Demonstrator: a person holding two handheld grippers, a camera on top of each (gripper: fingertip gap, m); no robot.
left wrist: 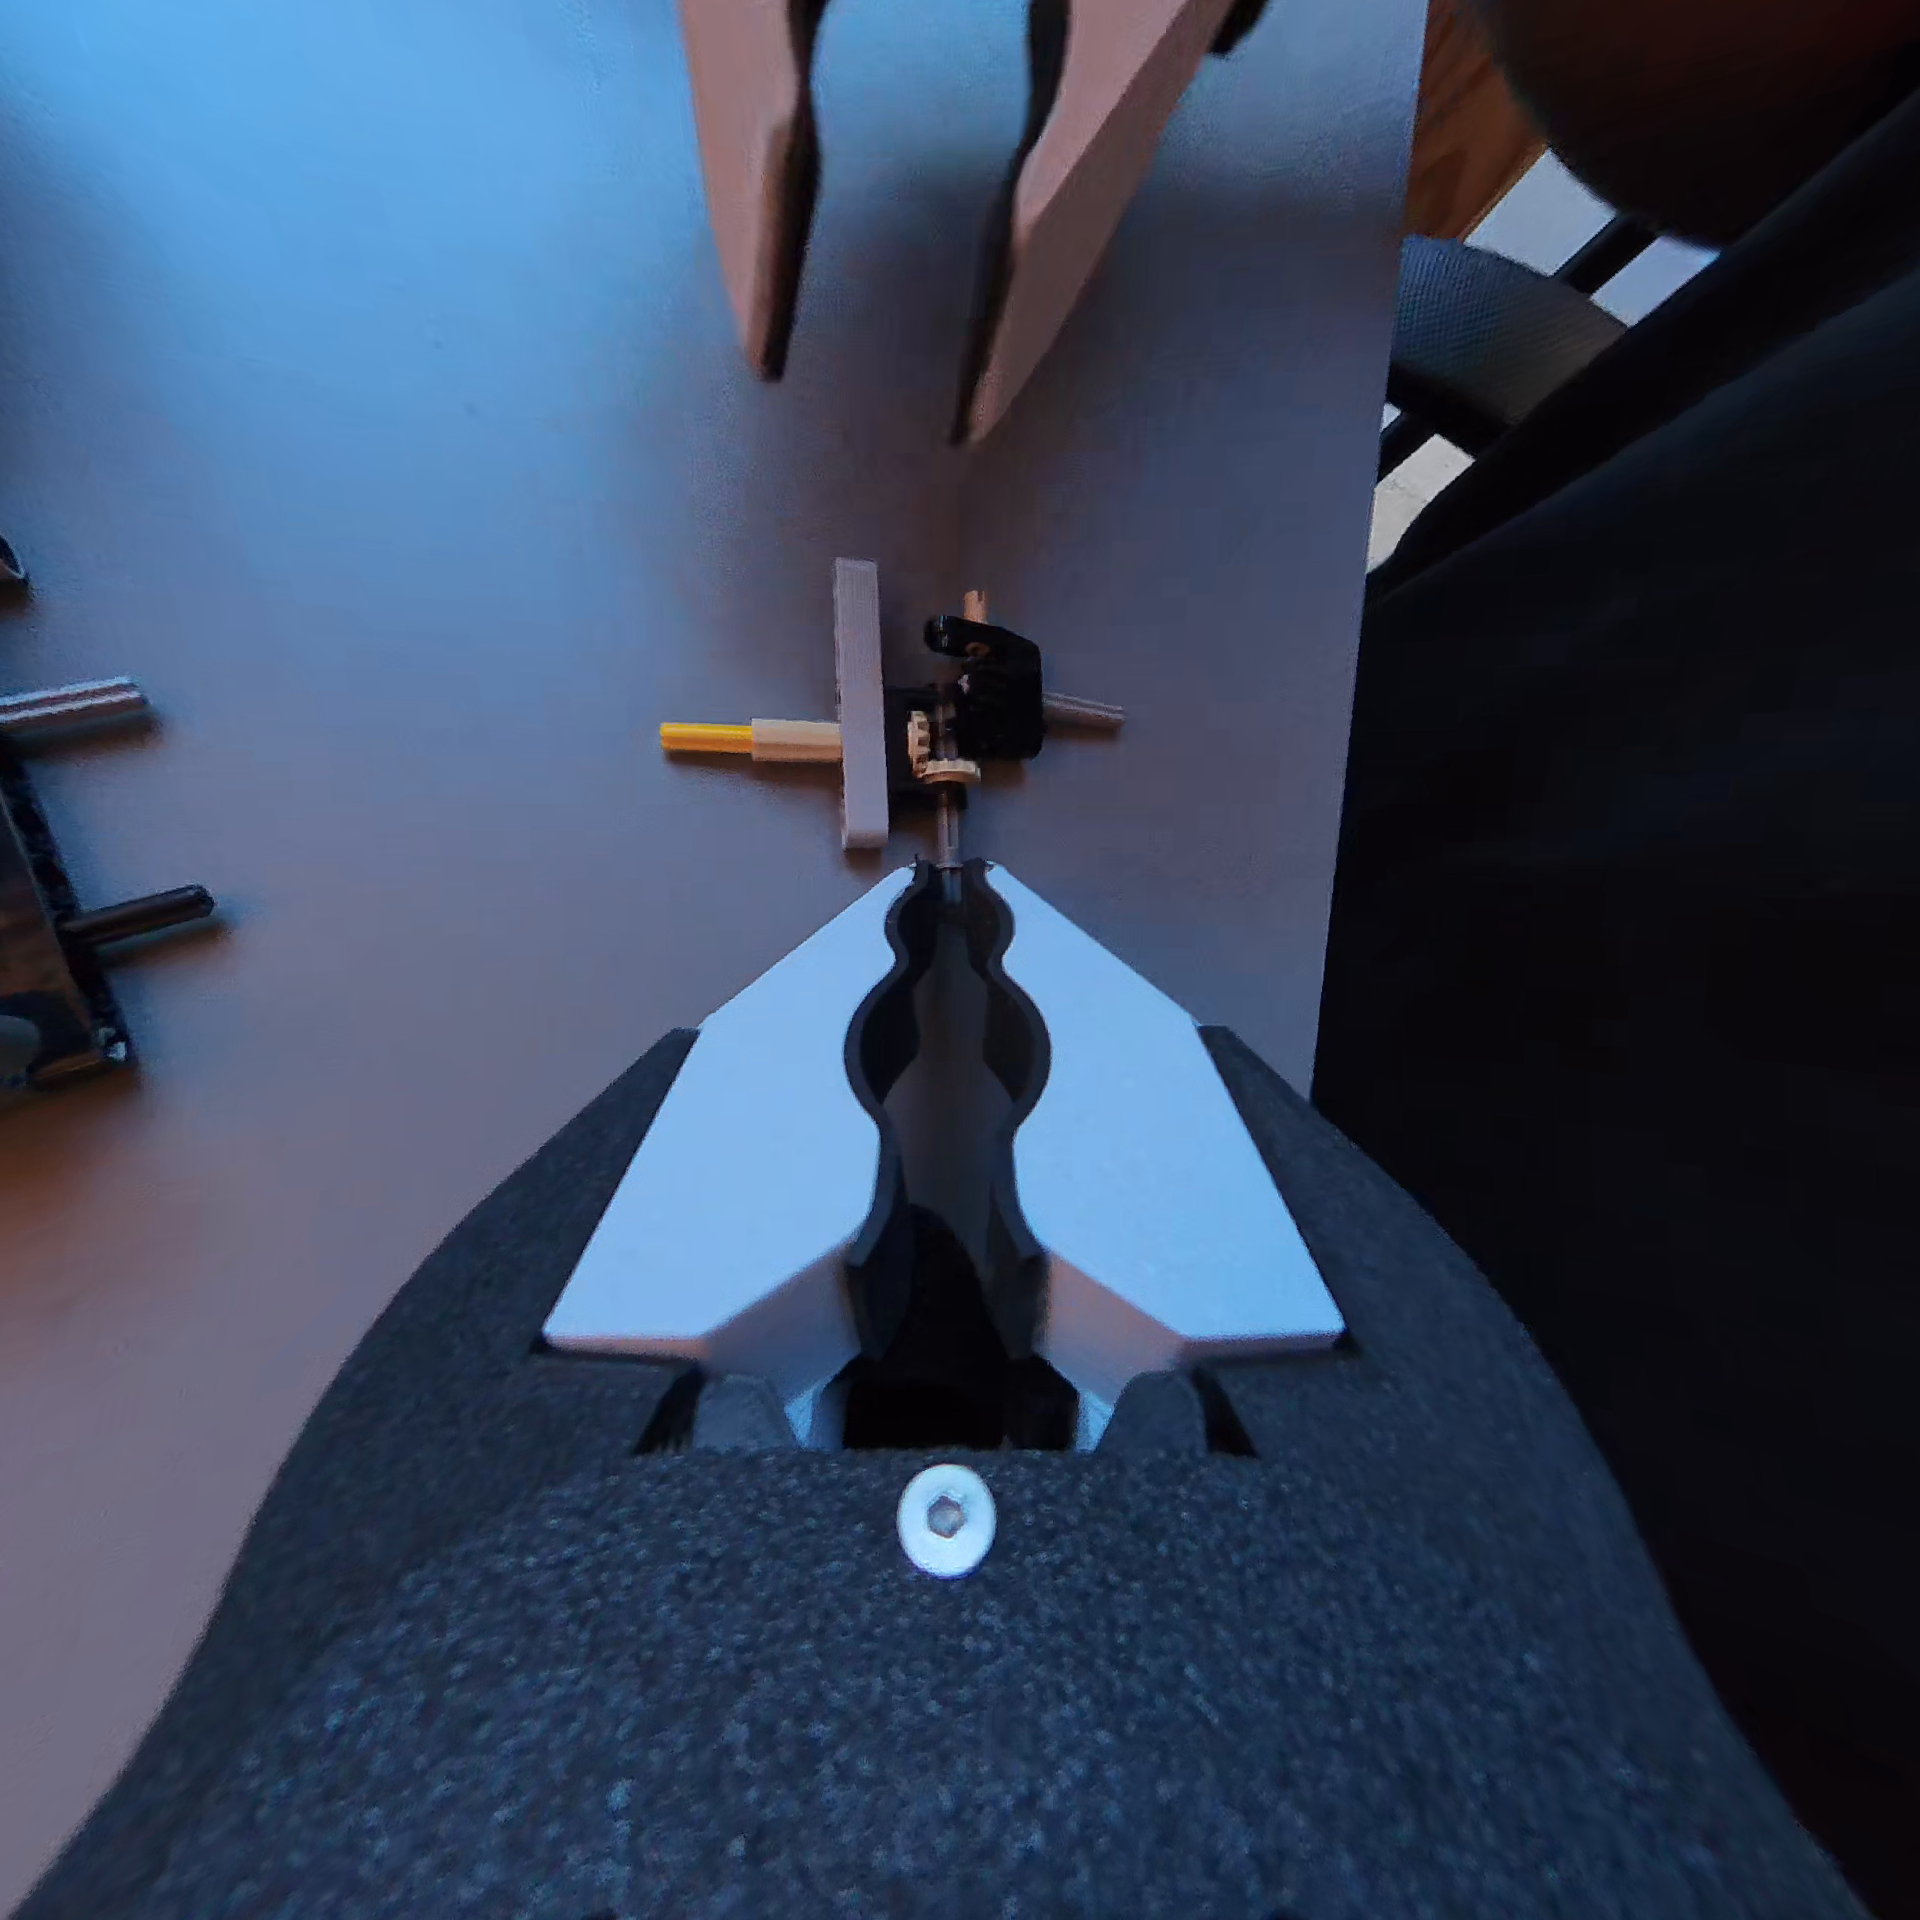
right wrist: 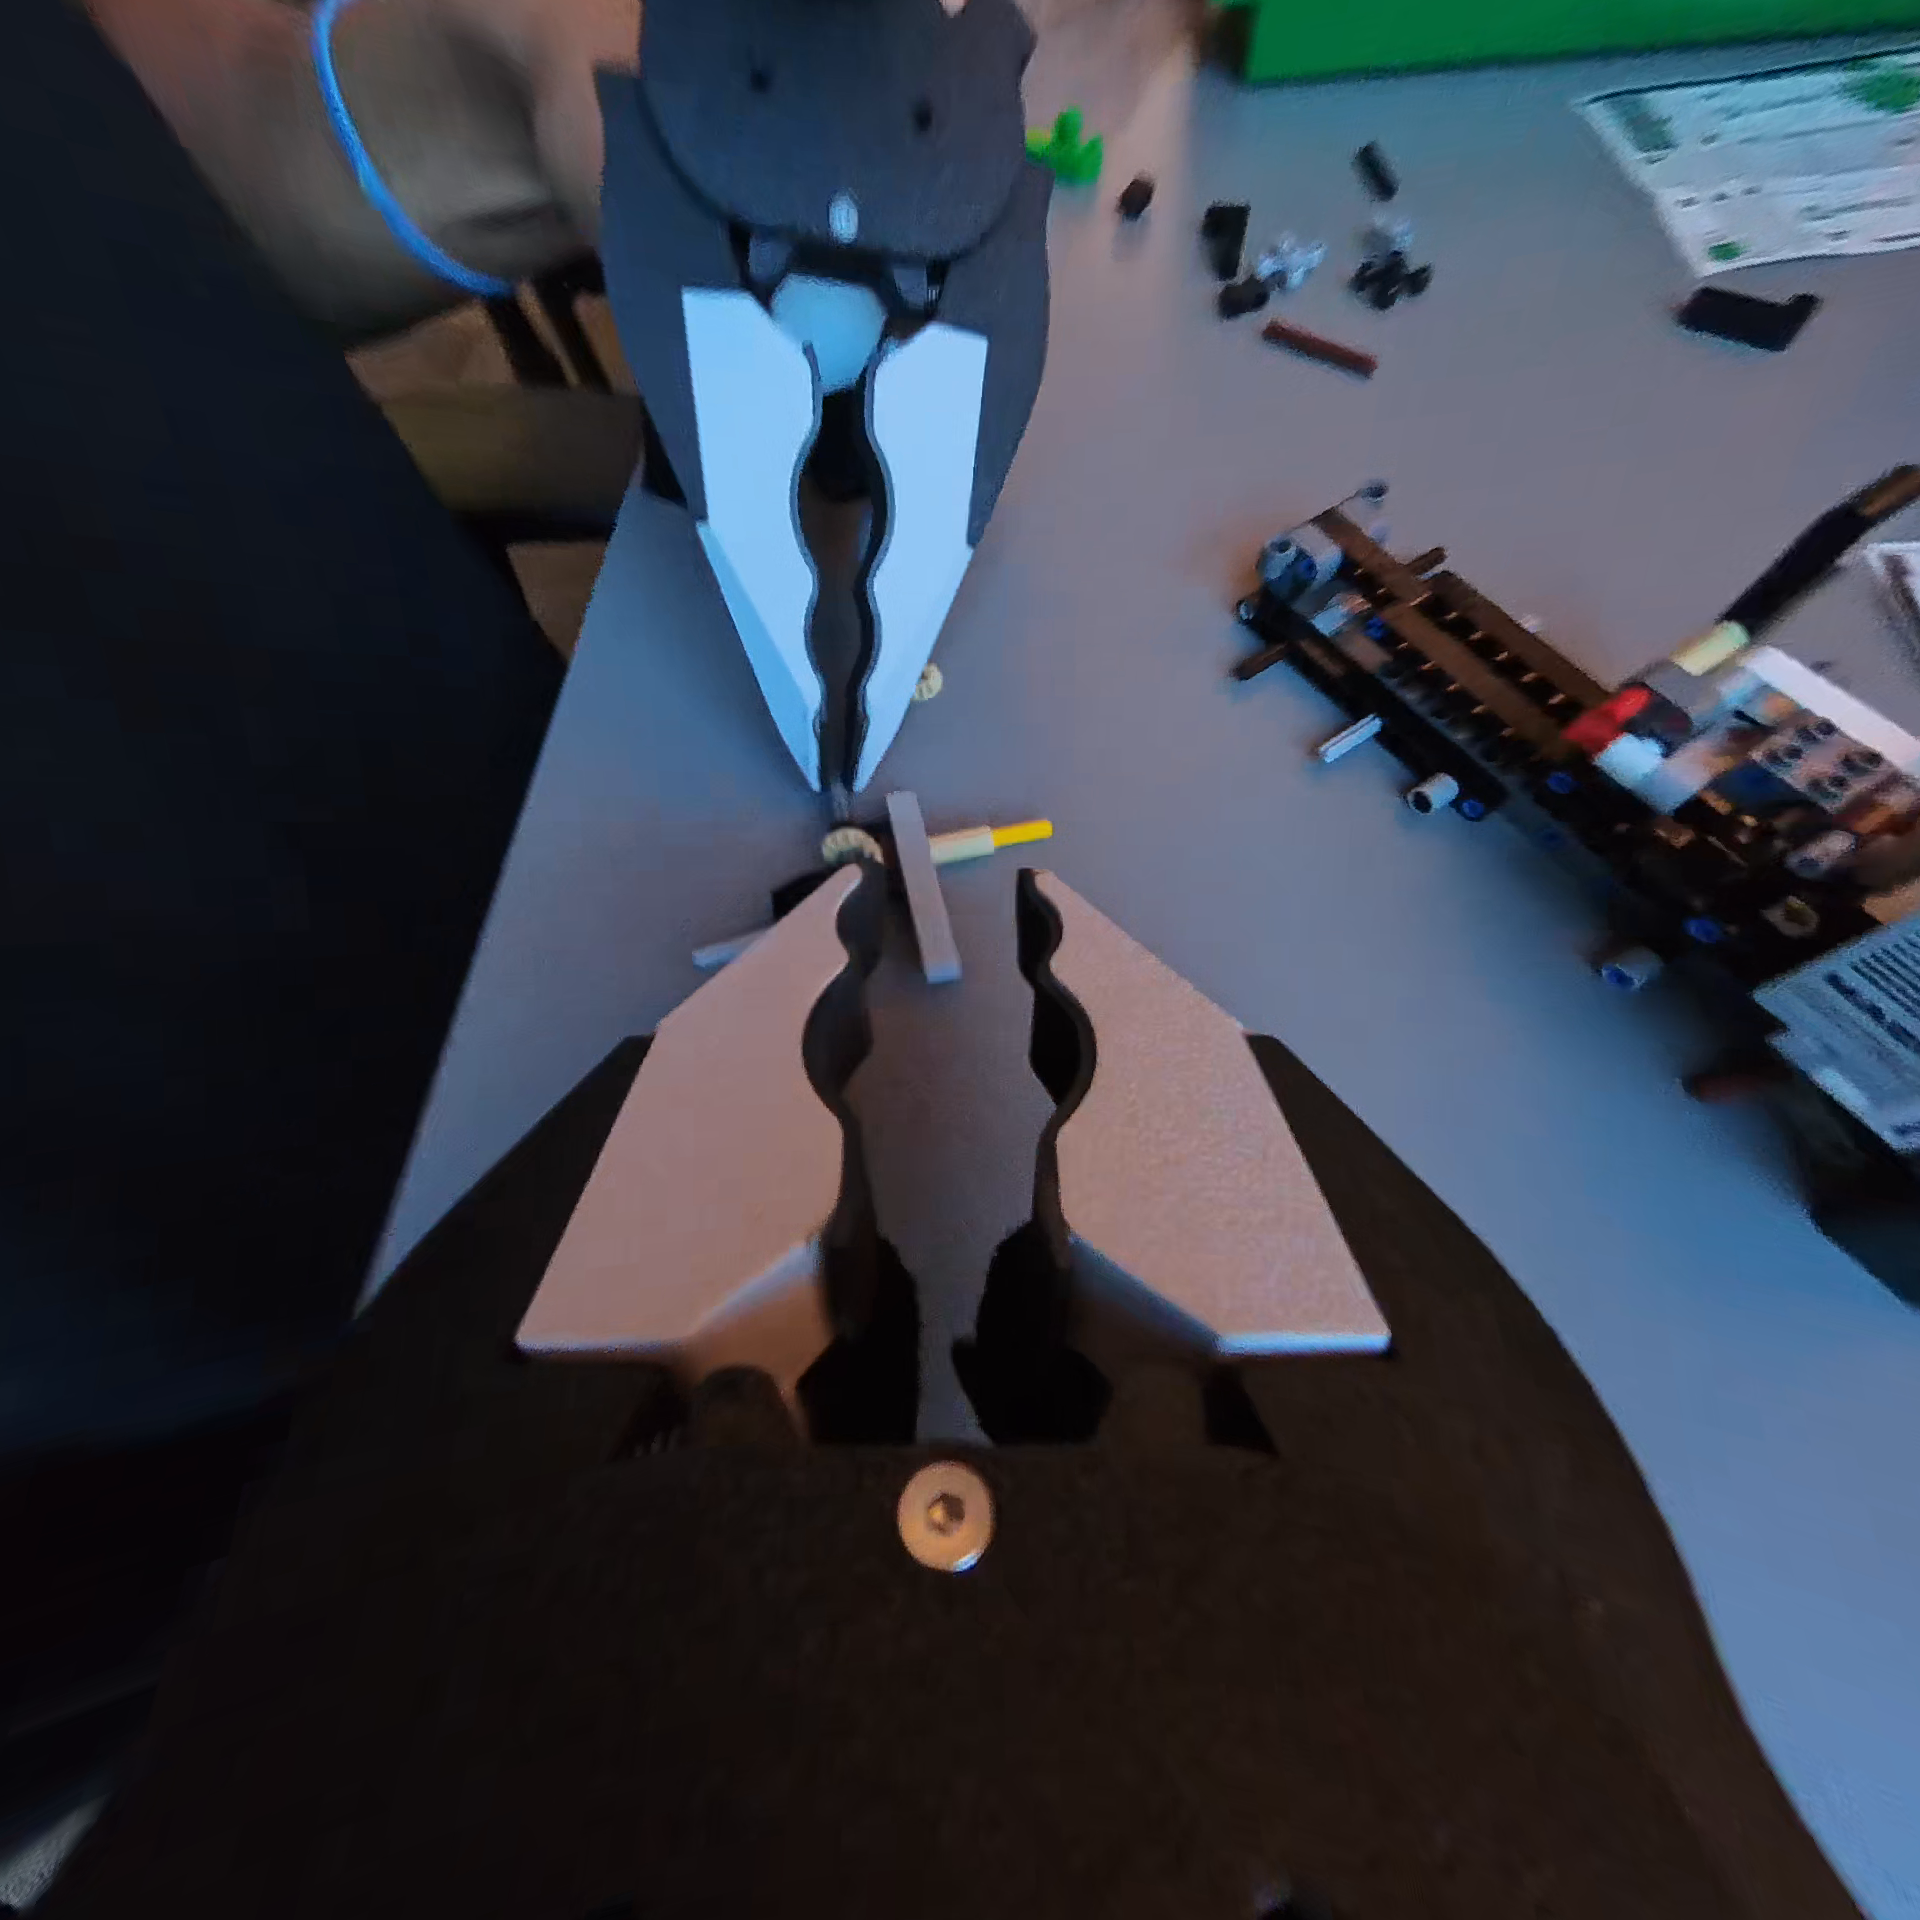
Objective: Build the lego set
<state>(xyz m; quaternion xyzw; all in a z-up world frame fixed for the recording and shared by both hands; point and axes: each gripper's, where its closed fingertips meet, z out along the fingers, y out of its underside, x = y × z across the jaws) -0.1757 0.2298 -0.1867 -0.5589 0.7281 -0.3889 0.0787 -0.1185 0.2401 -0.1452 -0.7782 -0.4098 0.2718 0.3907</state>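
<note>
A small lego assembly (left wrist: 935,717) lies on the grey table near its edge. It has a grey beam (left wrist: 860,707), a yellow axle (left wrist: 707,736) in a tan sleeve, tan gears (left wrist: 930,753) and a black part (left wrist: 992,686). My left gripper (left wrist: 951,871) is shut on a thin grey axle (left wrist: 945,836) that sticks out of the assembly by the gears. My right gripper (right wrist: 940,883) is open, with the grey beam (right wrist: 925,904) between its fingertips. It also shows in the left wrist view (left wrist: 873,405), apart from the assembly. The left gripper shows opposite in the right wrist view (right wrist: 840,779).
A larger black lego build (right wrist: 1507,675) lies to the right, partly seen in the left wrist view (left wrist: 42,935). Loose small parts (right wrist: 1299,260), a green piece (right wrist: 1065,145), an instruction sheet (right wrist: 1766,156) and a green box (right wrist: 1558,31) lie farther back. The table edge (left wrist: 1351,727) runs beside the assembly. One gripper's finger ends stand about 8 centimetres off the other's.
</note>
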